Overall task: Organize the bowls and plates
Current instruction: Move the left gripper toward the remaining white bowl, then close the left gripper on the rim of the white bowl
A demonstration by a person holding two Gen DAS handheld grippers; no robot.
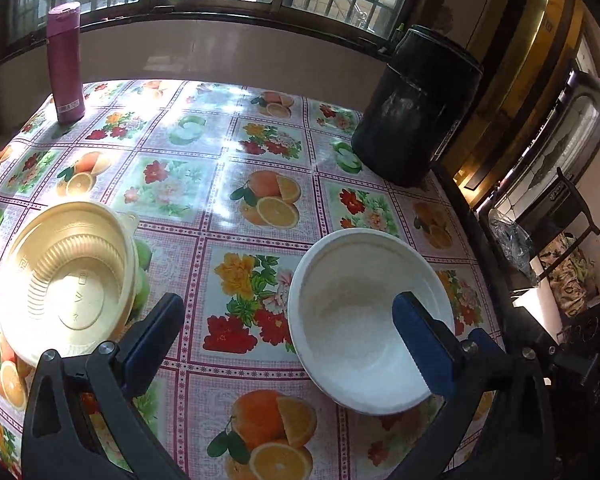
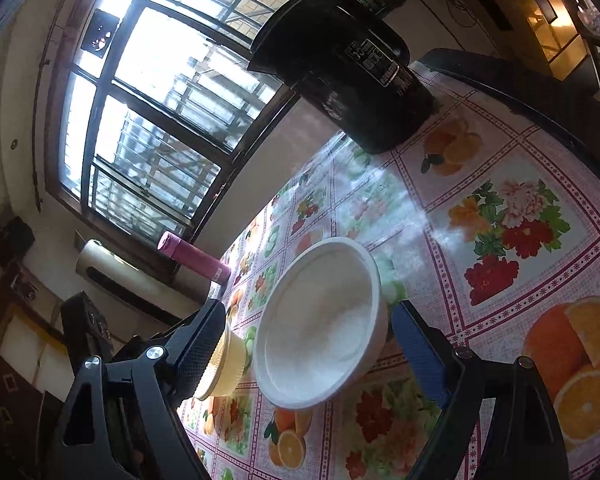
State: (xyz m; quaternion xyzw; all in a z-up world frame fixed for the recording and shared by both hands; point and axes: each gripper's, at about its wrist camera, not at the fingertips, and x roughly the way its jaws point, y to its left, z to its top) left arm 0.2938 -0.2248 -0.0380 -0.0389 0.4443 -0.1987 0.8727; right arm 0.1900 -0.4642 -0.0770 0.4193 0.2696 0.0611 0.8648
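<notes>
Right wrist view, right hand-held gripper [image 2: 306,340] wide open around white bowl [image 2: 320,320], gripping nothing

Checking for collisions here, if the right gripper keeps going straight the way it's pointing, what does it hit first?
Most likely the white bowl, which sits between the open fingers of the right gripper, apparently untouched. Depth is unclear.

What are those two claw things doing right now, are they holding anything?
Left gripper: open, holding nothing; one of its fingers is over the white bowl.
Right gripper: open, straddling the white bowl, not gripping it.
</notes>
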